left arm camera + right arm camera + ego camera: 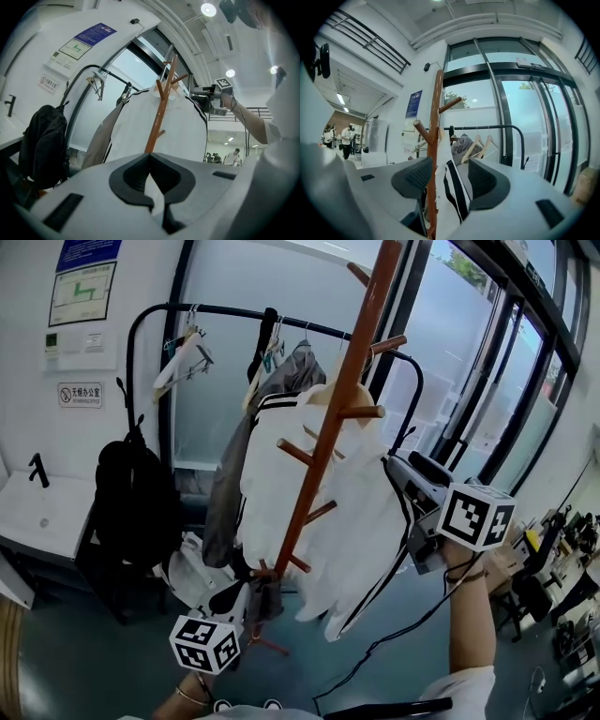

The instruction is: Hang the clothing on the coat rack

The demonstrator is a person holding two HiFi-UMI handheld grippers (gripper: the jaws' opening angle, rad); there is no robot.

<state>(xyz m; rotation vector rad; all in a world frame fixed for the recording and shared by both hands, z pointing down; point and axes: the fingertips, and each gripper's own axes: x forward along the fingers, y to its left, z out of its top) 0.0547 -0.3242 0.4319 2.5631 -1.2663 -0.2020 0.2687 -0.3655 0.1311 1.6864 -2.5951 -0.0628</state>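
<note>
Wooden coat rack [328,437] stands mid-frame in the head view. It is a brown pole, leaning in this view, with short pegs sticking out on both sides.

White jacket [356,521], trimmed with black stripes, is draped over the rack's upper pegs. It hangs down around the pole, and the hem reaches towards the lower pegs.

Right claw [398,474] is held up high at the jacket's right edge, touching or just beside the cloth. In the right gripper view the right claw [449,164] stands wide open. The pole [433,154] and a striped fold of the jacket [454,192] hang in the gap between its jaws. Neither pad presses on them.

Left claw [239,601] is low, near the foot of the rack, pointing up at the jacket's bottom edge. In the left gripper view the left claw [150,157] is drawn narrow, with the tips meeting. A sliver of white cloth shows pinched between the pads, so it appears closed on the jacket's hem.

Behind the rack runs a black garment rail [234,313]. On it hang wooden hangers [178,367] and a grey garment [225,493]. A black backpack [131,502] hangs at the rail's left end. Large glass panels fill the wall at the back and to the right.
</note>
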